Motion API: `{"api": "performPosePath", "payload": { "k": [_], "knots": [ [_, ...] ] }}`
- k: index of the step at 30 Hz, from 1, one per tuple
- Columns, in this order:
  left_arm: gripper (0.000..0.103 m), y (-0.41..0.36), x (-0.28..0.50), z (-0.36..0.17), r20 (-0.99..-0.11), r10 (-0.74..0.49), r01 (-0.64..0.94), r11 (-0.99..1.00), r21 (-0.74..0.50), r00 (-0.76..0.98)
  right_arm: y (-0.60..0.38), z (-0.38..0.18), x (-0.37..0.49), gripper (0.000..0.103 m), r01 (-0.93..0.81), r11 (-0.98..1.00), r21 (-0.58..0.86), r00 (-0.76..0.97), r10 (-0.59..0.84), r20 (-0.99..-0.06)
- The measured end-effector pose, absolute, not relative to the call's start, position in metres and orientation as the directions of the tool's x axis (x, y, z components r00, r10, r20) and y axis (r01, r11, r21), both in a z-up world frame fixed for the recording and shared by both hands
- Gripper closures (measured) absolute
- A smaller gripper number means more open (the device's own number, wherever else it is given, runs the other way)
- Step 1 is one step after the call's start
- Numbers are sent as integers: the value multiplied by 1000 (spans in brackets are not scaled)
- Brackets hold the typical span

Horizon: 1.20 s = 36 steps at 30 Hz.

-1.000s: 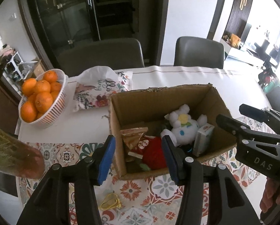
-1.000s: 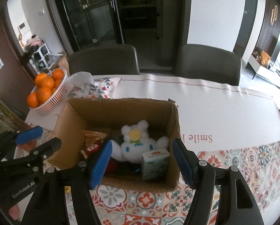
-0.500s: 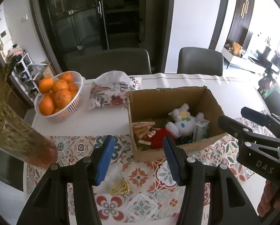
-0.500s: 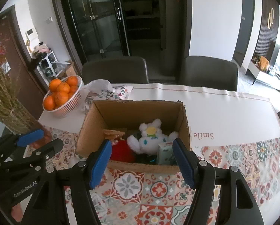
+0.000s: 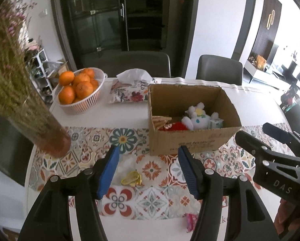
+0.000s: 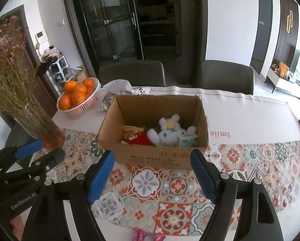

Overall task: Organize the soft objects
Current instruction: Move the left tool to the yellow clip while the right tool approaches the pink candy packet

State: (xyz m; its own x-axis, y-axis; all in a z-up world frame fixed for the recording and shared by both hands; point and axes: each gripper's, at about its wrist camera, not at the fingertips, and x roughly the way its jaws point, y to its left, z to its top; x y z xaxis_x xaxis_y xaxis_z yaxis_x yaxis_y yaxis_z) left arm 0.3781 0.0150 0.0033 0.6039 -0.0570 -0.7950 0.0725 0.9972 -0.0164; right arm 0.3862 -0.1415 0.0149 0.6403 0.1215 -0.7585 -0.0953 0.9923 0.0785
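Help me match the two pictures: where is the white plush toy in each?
Left wrist view: white plush toy inside the cardboard box, right of centre.
Right wrist view: white plush toy in the box, centre.
Shared landmark: basket of oranges, upper left.

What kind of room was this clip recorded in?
Most likely a home dining area: grey upholstered chairs tucked to a white table, a white basket of oranges, and a dark glass-door cabinet behind.
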Motion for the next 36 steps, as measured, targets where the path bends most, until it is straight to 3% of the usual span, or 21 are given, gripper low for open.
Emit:
{"api": "performPosePath", "payload": {
  "k": [9, 17, 21, 36],
  "knots": [
    [37, 14, 349, -12, -802, -35, 12, 999, -35, 597, -148, 2, 357, 19, -100, 992, 74, 633, 121, -764],
    [27, 17, 328, -20, -792, 2, -20, 1000, -13, 610, -151, -6, 333, 15, -64, 995, 78, 651, 101, -753],
    [21, 20, 316, -23, -770, 9, -8, 1000, 4, 637, -151, -11, 320, 11, -35, 996, 79, 668, 82, -740],
    [7, 50, 278, -43, -675, -20, 71, 996, 49, 737, -129, -45, 251, 10, 140, 977, 163, 739, 6, -673]
  ]
}}
